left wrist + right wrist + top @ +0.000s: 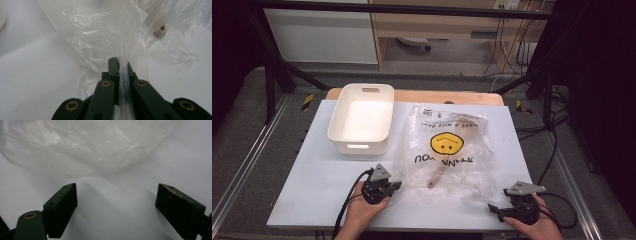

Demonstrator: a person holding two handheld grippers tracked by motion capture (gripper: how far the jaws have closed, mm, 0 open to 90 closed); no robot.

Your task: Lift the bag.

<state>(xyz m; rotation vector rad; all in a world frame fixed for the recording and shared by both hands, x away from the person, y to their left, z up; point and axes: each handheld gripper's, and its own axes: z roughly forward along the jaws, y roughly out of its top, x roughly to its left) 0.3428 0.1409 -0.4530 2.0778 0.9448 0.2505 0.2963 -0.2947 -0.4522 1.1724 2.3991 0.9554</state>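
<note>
Your left gripper [398, 185] sat at the near left edge of the clear plastic bag [452, 150], jaws pinched tight on a strip of the film. In the left gripper view that gripper [121, 65] had the twisted film running straight up between its two jaws, with almost no gap showing (a firm pinch, as far as the frame told). Beyond its tips and up to the right, a pale wooden handle end [160, 30] lay inside the bag, apart from the jaws. From above, the same wooden handle [437, 176] lay just ahead of your left gripper and to its right, under the film.

Your right gripper [493, 209] rested low at the near right corner of the bag, jaws spread wide and holding nothing. In the right gripper view the gripper [115, 205] showed bare white table [117, 220] between its jaws, and the bag's rounded edge [87, 147] lay just ahead of the tips, not touching them.

The bag lay flat and crumpled between your two grippers and stretched away from both. Its yellow smiley face [446, 142] and black lettering read upside down from your side.

A white plastic bin [362, 120] stood ahead of your left gripper and a little to its left, well apart from it, just beside the bag's far left edge. The bin's inside looked bright and washed out; I could not tell any contents.
</note>
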